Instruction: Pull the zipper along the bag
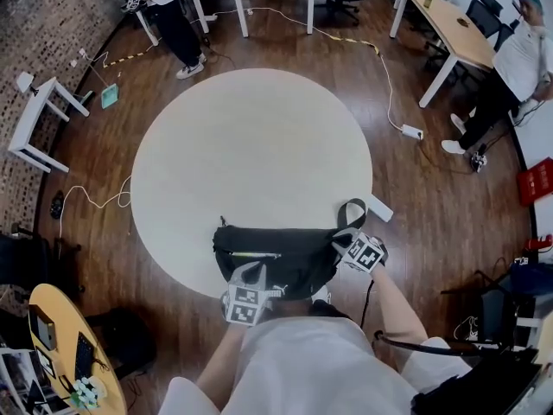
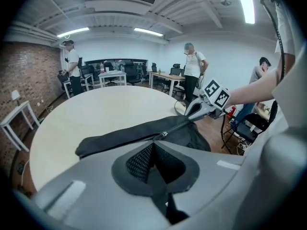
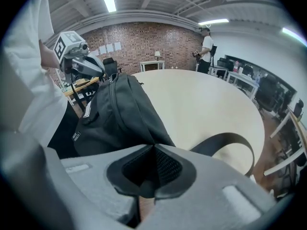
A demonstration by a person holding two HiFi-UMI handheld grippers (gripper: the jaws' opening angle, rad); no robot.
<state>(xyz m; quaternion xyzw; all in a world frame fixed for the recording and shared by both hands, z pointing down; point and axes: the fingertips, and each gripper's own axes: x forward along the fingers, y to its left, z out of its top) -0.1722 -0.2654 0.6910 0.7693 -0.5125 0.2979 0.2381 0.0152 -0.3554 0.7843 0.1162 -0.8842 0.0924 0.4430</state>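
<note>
A black bag (image 1: 285, 258) lies at the near edge of the round white table (image 1: 251, 145), its strap (image 1: 352, 207) looping off to the right. My left gripper (image 1: 251, 273) is at the bag's near left side. In the left gripper view its jaws are shut (image 2: 153, 145), and the metal zipper slider (image 2: 164, 134) shows just past the tips. My right gripper (image 1: 341, 239) is shut at the bag's right end. The left gripper view shows its tips (image 2: 189, 114) pinching the fabric where the zipper line ends. In the right gripper view the bag (image 3: 120, 119) fills the space ahead.
A person (image 1: 177, 20) stands beyond the table at the far left, another (image 1: 510, 76) by a wooden desk (image 1: 454, 24) at the right. Cables and a white power strip (image 1: 411, 131) lie on the wood floor. A small round table (image 1: 60, 344) stands near left.
</note>
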